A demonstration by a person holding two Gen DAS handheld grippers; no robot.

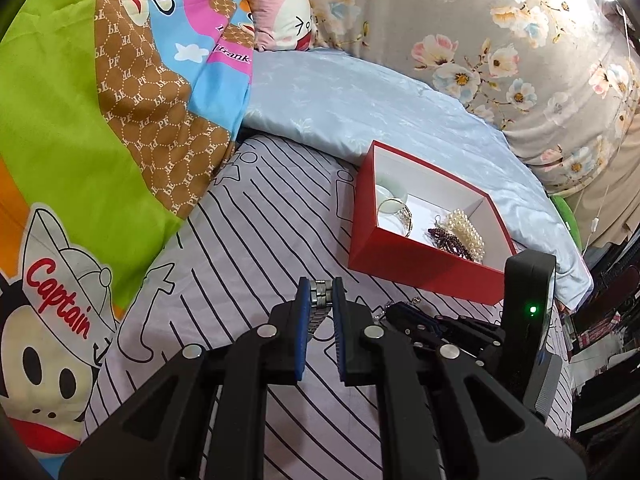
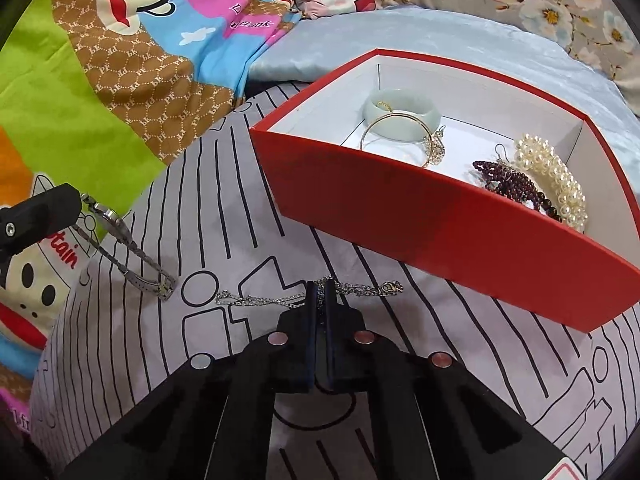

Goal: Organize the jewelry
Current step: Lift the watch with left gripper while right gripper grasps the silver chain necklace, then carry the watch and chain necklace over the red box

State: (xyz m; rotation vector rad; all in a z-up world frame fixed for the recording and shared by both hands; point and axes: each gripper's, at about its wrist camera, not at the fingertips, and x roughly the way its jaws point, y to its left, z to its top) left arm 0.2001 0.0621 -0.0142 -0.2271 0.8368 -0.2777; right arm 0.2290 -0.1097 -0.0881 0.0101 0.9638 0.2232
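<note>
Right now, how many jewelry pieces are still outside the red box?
2. Metal watch clamped in the left gripper; silver chain on the sheet, pinched by the right gripper. More may hide behind the box.

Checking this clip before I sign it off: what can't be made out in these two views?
- Watch face: left wrist view, the left gripper pads cover it; right wrist view, too small.
- Chain middle: right wrist view, hidden inside the shut right gripper.
- Red box floor, near side: left wrist view, front wall blocks it.
- Pearl piece: right wrist view, the wall cuts off its lower end.
</note>
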